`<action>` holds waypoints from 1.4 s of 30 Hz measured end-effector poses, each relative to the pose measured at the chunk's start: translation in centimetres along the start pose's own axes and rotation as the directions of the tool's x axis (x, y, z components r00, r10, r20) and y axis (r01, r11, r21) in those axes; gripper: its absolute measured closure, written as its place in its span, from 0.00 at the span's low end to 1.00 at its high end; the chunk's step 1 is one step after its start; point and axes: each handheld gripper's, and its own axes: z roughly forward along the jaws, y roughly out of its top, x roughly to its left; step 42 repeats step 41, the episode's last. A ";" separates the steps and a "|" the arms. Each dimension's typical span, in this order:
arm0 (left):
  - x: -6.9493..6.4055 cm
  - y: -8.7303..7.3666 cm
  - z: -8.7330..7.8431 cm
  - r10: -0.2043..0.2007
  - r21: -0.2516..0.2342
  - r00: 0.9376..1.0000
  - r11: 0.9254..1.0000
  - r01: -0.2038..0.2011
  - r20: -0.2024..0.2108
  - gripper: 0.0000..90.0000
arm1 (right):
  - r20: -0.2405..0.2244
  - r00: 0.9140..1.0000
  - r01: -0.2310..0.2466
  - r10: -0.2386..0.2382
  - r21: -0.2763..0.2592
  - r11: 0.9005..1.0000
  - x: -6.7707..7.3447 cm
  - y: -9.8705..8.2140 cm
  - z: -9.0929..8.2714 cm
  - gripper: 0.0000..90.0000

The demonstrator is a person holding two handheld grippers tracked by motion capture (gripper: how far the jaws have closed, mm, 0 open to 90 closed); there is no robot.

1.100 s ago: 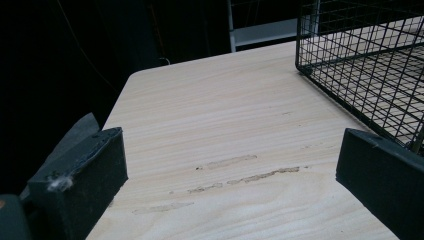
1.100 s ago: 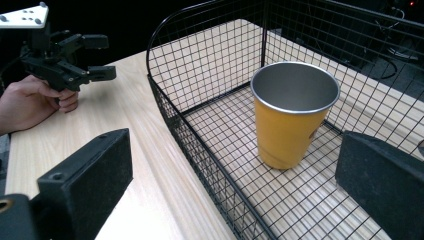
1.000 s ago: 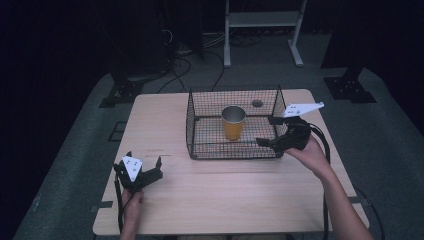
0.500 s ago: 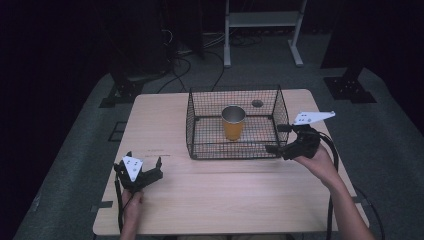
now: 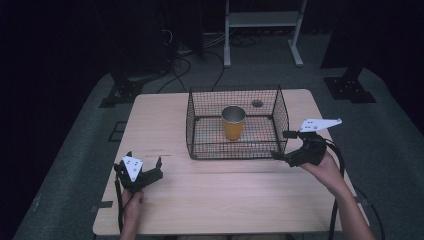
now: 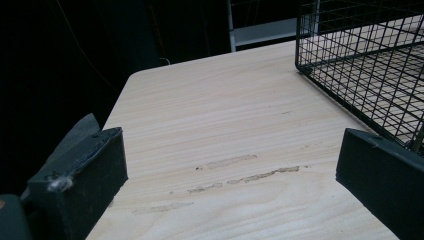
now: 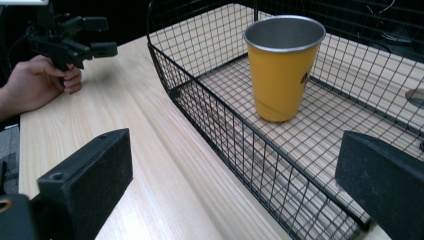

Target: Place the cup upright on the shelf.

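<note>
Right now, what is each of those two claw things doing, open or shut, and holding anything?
Left gripper: open, holding nothing, over the table.
Right gripper: open, holding nothing, beside the wire basket with the yellow cup.

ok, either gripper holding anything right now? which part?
Nothing held. Left gripper and right gripper are both open and empty; the yellow cup stands alone in the wire basket.

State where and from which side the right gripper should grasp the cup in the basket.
Grip the cup by its rim, coming from above with one jaw inside. It stands upright and open-mouthed, and the basket's wire walls block a side approach. The right gripper, open, sits just outside the near right corner.
</note>
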 end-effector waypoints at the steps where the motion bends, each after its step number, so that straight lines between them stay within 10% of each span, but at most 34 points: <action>1: 0.0 0.0 0.0 0.001 0.000 1.000 1.000 -0.001 0.000 0.00 | 0.000 1.000 -0.003 0.003 0.001 1.000 0.0 -0.2 0.0 0.01; 42: 0.0 0.0 0.0 0.004 0.002 1.000 1.000 -0.004 -0.003 0.00 | 0.068 0.996 -0.065 0.066 -0.013 0.998 0.6 -6.9 -2.1 0.01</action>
